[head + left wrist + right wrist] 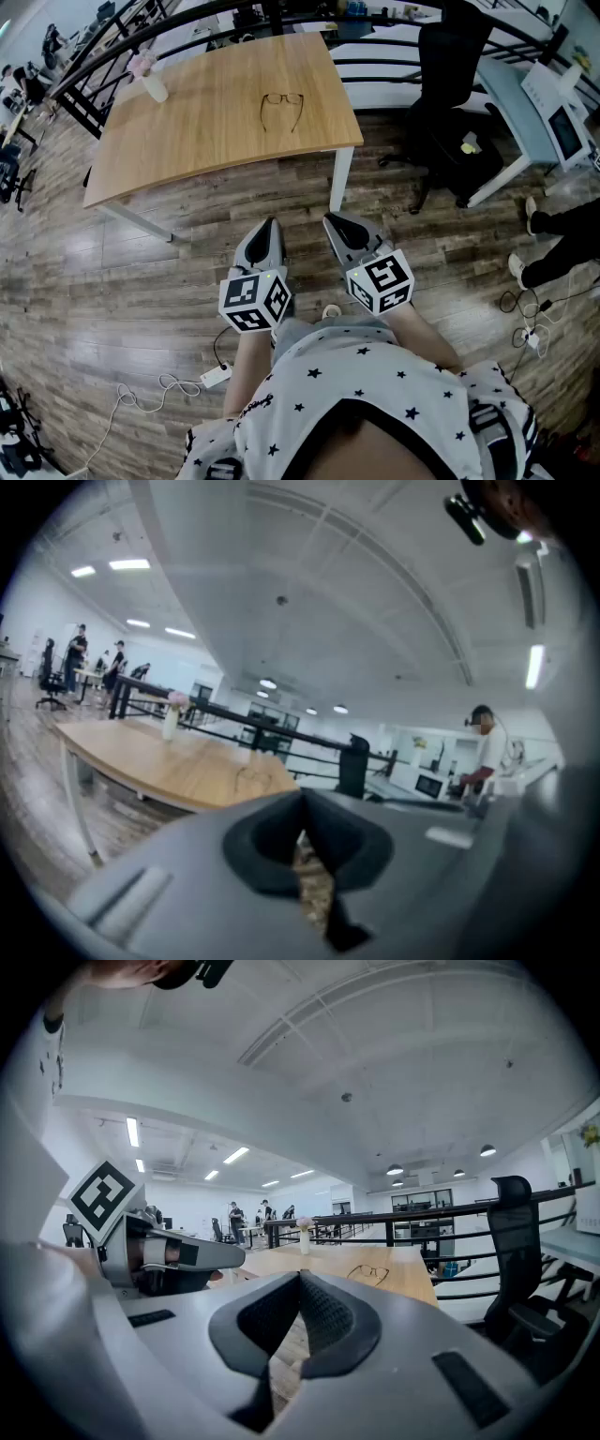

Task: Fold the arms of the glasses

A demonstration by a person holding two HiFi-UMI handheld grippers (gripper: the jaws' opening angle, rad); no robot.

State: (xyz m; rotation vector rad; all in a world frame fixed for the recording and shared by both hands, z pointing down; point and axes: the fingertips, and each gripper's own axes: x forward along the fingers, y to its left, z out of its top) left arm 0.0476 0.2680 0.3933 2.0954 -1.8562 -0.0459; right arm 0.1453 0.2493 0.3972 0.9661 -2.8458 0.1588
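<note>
Close in front of the person, the left gripper (pixel 272 227) and right gripper (pixel 332 221) are held side by side above the wooden floor (pixel 141 281). Each has its jaws pressed together with nothing between them. Well ahead of both sets of jaws stands the wooden table (pixel 169 150). The glasses (pixel 281 108) lie on it, far beyond the jaw tips, their arms spread open toward the grippers. Farther off, to the left of the jaws, a small vase (pixel 153 82) stands near the table's far corner.
</note>
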